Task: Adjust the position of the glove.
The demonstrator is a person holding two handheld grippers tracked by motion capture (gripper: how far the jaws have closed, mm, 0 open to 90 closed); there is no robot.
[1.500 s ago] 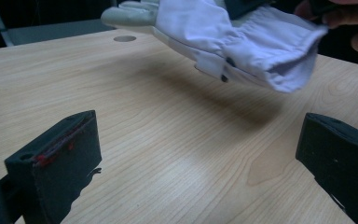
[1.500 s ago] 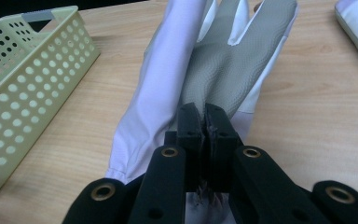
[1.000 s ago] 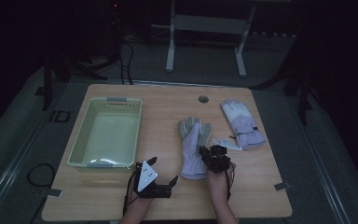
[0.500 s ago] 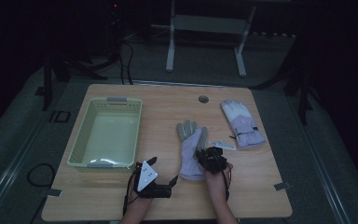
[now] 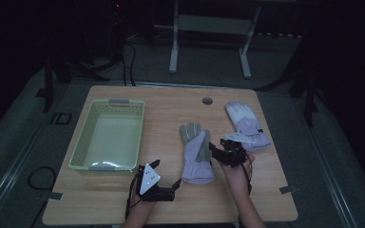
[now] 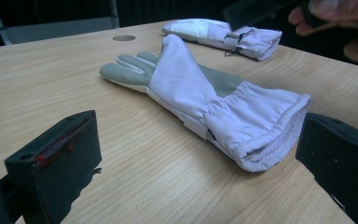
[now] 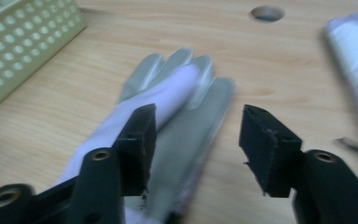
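Note:
A lilac glove with a grey palm [image 5: 196,153] lies flat mid-table, fingers pointing away, a lilac flap folded over its palm [image 6: 200,93]. My right gripper [image 5: 215,153] hovers open at its right edge, and its jaws straddle the glove's palm side [image 7: 179,100] from above. My left gripper [image 5: 167,174] rests open near the table's front edge and looks toward the glove's cuff [image 6: 261,135]; nothing sits between its jaws [image 6: 196,168]. A second glove [image 5: 246,124] lies at the back right.
A pale green perforated basket [image 5: 81,147] stands on the left of the table with nothing in it; its wall [image 7: 23,42] shows in the right gripper view. A round cable hole [image 5: 207,100] sits near the far edge. Bare wood lies between basket and glove.
My right gripper has shifted a little right and away, off the near glove's cuff side. The left gripper has stayed put.

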